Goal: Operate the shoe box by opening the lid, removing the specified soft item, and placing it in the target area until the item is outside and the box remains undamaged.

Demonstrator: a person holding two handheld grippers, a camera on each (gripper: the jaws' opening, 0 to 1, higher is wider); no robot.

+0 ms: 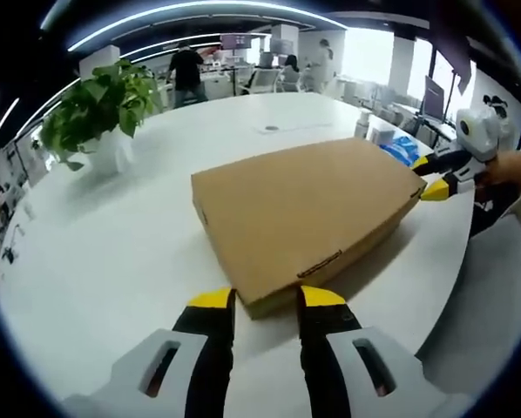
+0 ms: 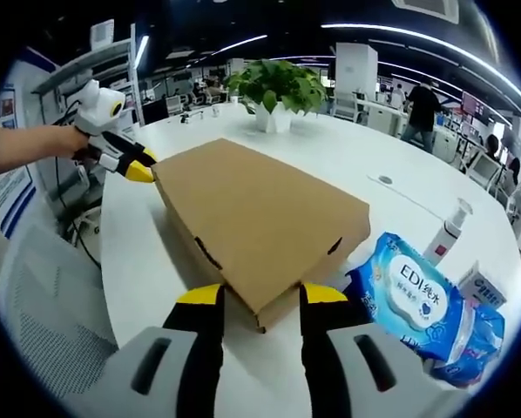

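box (image 1: 304,205): plain brown
table (image 1: 112,252): white
wipes (image 2: 409,296): blue pack, white label
plant (image 1: 99,104): green, white pot
jaw tips: yellow on black

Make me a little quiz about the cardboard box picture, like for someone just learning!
1. True or false: the shoe box has its lid shut.
2. What stands on the white table behind the box in the left gripper view? A) a lamp B) a potted plant C) a kettle
3. Fill in: in the right gripper view, the blue packet beside the box is a pack of wet ____.

Key
1. True. The lid lies flat and closed, with the left gripper and right gripper open at opposite corners.
2. B
3. wipes
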